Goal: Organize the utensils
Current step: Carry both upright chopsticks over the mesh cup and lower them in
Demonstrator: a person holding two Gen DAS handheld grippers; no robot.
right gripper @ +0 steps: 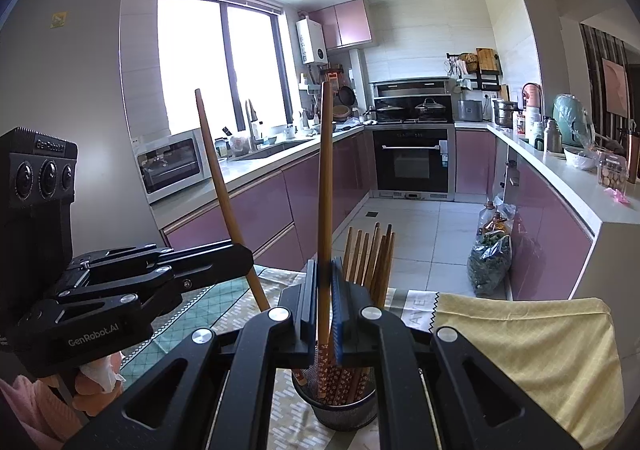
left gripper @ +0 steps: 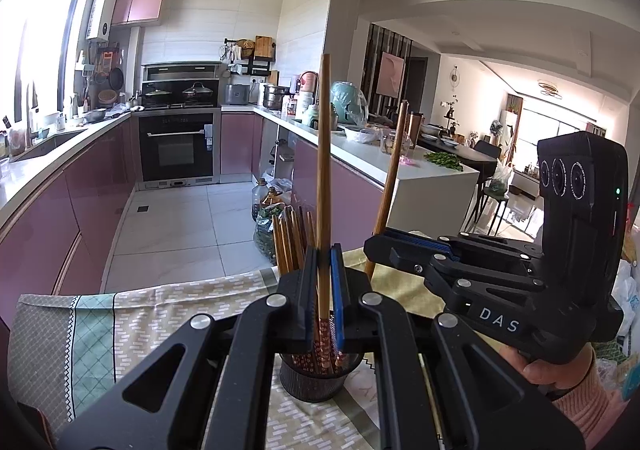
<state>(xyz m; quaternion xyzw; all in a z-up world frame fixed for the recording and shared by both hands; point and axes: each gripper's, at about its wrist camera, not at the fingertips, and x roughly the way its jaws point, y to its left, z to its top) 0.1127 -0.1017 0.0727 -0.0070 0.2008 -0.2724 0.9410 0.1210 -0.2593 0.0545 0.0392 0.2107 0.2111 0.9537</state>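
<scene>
A black mesh holder (left gripper: 316, 380) (right gripper: 344, 412) stands on the patterned tablecloth (left gripper: 160, 314), just under both grippers. Several wooden chopsticks (left gripper: 292, 240) (right gripper: 372, 254) lean in it, patterned ends down. My left gripper (left gripper: 323, 262) is shut on one upright chopstick (left gripper: 323, 169), whose lower end reaches into the holder. My right gripper (right gripper: 325, 282) is shut on a second chopstick (right gripper: 325, 189), also standing in the holder. Each gripper shows in the other's view: the right gripper (left gripper: 374, 248) with its slanted chopstick (left gripper: 390, 177), the left gripper (right gripper: 246, 256) with its chopstick (right gripper: 220, 177).
A yellow cloth (right gripper: 520, 350) covers the table's right part. Beyond the table edge lie a tiled floor, pink cabinets, an oven (right gripper: 412, 161), a microwave (right gripper: 172, 165) and bags (right gripper: 490, 262) on the floor. A hand in a pink sleeve (left gripper: 580, 398) holds the right gripper.
</scene>
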